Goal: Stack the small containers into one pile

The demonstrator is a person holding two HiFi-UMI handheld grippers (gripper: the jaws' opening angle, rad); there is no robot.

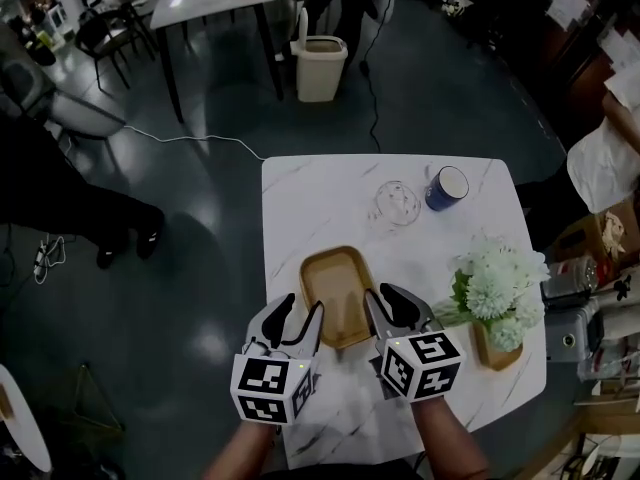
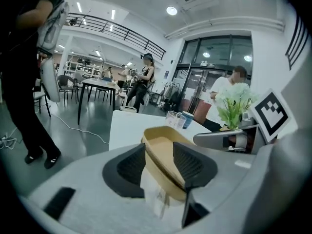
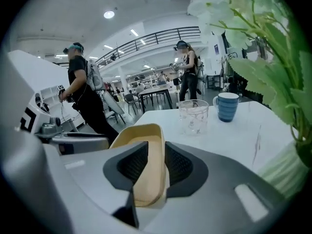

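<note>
Nearest the lens is the left tool (image 1: 302, 310), whose marker cube (image 1: 268, 388) hangs partly past the left edge of the white marble worktop (image 1: 300, 198), out over the dark floor (image 1: 190, 268). Its jaws are released and stand wide. They straddle the left long rim of the tan container (image 1: 338, 290), one pad outside the wall and one over the inside, and neither presses on it.

The right tool (image 1: 388, 298) straddles the opposite long rim. Its jaws are also let go, with the pads close on either side of the rim but not clamped.

The container lies flat on the worktop between the two tools. Its long axis runs away from the person, and it sits nearer the left edge than the right.

A bunch of white flowers (image 1: 497, 286) stands just beside the right tool, its leaves close to that tool's body, so there is little room on that side.

Beyond the container is a stretch of bare marble. Past that, a clear glass (image 1: 397, 203) and a blue mug (image 1: 446, 188) stand side by side near the far edge. The far left corner of the worktop is bare.
</note>
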